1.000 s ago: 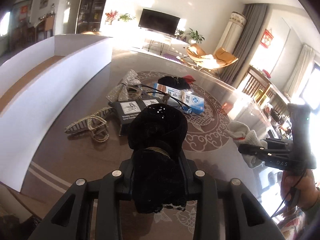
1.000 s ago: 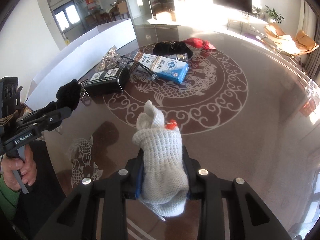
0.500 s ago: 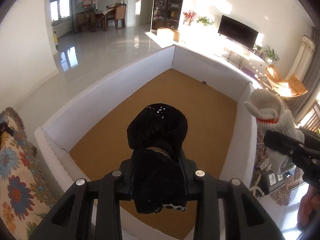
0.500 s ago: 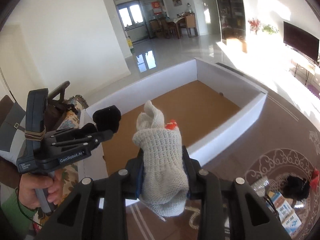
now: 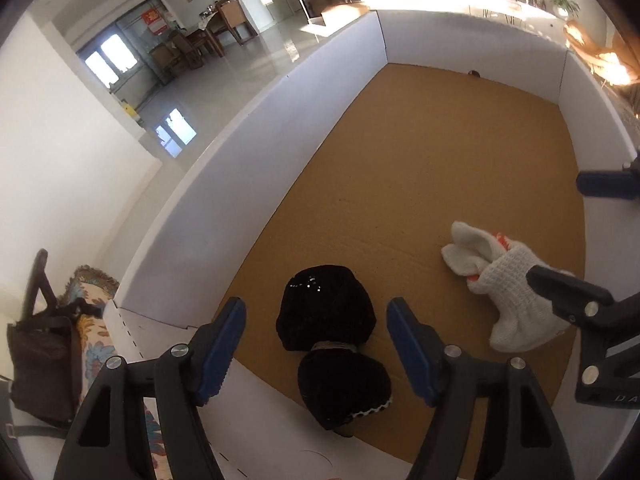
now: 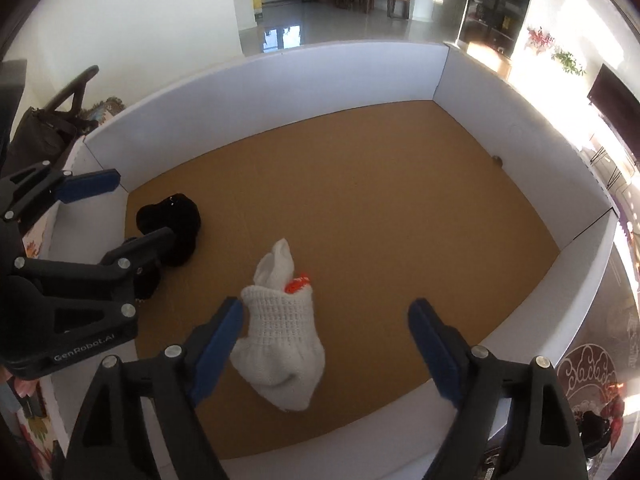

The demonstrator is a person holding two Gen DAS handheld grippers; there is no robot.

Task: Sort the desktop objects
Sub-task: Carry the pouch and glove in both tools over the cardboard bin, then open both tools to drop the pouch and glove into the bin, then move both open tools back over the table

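Brown cardboard floor, white walls: the big open white-walled box (image 6: 280, 92) now holds two items. Black velvet bow-shaped hair accessory (image 5: 332, 344) lies near the box's near-left corner, directly between the fingers of the left gripper (image 5: 316, 344) but not touched by them; jaws wide, holding nothing. White knitted sock bundle with an orange tag (image 6: 280, 336) lies on the box floor just beside the black piece, apart from it. Right gripper (image 6: 326, 344) hangs over it, jaws wide; the left blue pad sits right at the sock's edge, can't tell if touching, the right pad is well clear.

Status, my read: both pieces are dropped and released, so this pair is done. Rest of the box floor is bare apart from a tiny dark speck by the far wall.

Left to do: the dark patterned bench (image 6: 592, 376) shows only as a sliver at the right edge of the right wrist view, with something dark and red (image 6: 600, 420) on it, too clipped to identify. So probably more items to fetch; count unknown from here. Next both grippers need to lift clear of the walls.
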